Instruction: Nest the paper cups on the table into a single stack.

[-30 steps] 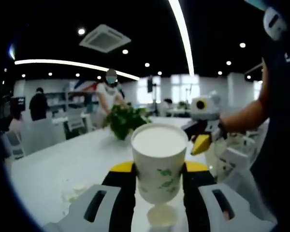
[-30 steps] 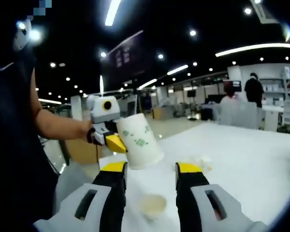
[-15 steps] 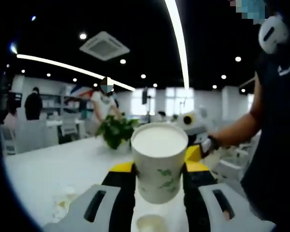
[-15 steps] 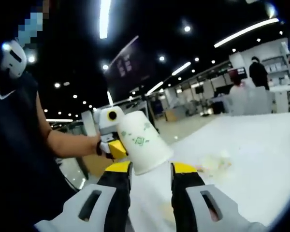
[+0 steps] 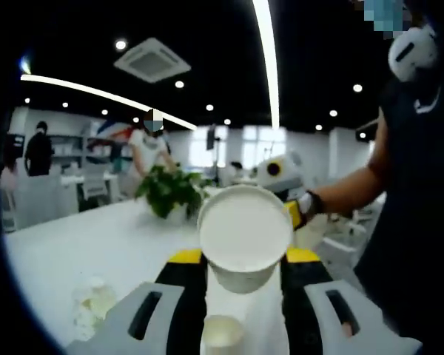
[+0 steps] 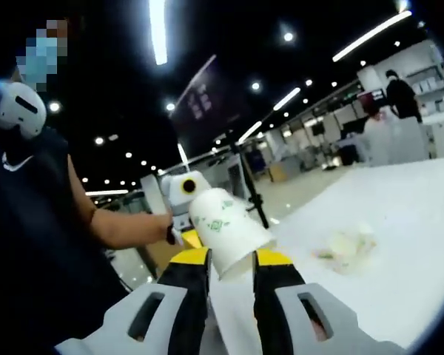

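Tools (image 6: 229, 257) meet, gripping one tilted cup (image 6: 226, 228).

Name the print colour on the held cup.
Green leaf print on the white cup, best in the right gripper view.

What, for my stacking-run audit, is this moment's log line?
left gripper: shut on paper cup, mid-air, tilted | right gripper: jaws flank same cup, grip unclear | table: another cup below

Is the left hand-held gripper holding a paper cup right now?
Yes, in the left gripper view the left hand-held gripper has its yellow-tipped jaws closed on a white paper cup.
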{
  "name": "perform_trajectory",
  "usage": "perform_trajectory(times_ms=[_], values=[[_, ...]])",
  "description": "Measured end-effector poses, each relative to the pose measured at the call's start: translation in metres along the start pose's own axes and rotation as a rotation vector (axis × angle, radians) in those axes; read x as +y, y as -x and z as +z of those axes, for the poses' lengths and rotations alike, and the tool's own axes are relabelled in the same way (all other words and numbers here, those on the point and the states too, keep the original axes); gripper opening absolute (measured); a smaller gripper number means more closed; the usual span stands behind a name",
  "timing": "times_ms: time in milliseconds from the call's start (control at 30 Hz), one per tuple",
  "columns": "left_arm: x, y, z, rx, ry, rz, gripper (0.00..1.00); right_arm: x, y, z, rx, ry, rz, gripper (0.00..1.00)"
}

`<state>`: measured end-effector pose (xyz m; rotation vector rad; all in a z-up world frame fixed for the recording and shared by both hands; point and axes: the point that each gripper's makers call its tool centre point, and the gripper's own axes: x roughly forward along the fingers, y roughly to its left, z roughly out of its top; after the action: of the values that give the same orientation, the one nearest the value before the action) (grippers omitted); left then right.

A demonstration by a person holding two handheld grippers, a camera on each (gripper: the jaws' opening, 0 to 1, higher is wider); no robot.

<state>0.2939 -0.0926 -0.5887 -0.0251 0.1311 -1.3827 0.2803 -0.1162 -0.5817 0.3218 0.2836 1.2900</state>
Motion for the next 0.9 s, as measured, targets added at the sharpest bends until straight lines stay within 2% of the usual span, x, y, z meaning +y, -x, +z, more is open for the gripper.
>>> perform_trajectory(times_ms=[100,233,433,667,767,900], values=[[0.001,0.0,-0.002,0.005,0.002,0.003,0.37,0.003,-0.003,0.0,0.007,-0.009,0.012,0.18],[0.001,0.0,-0.002,0.008,-0.002,-0.002,0.37,0.011,-0.003,0.003,0.007,-0.018,0.046,0.08],[0.001,-0.001,-0.002,0.01,-0.025,0.016,0.38,0.02,-0.002,0.009,-0.013,-0.032,0.098,0.02],[0.003,-0.002,0.002,0.004,-0.016,0.036,0.52,0.029,-0.003,0.01,0.003,-0.024,0.128,0.0],[0.006,-0.002,0.0,0.019,0.002,0.056,0.61,0.031,-0.003,0.011,0.005,-0.02,0.134,0.0],[0.016,0.001,-0.01,0.073,0.033,0.116,0.79,0.033,-0.003,0.011,0.028,0.005,0.128,0.0]])
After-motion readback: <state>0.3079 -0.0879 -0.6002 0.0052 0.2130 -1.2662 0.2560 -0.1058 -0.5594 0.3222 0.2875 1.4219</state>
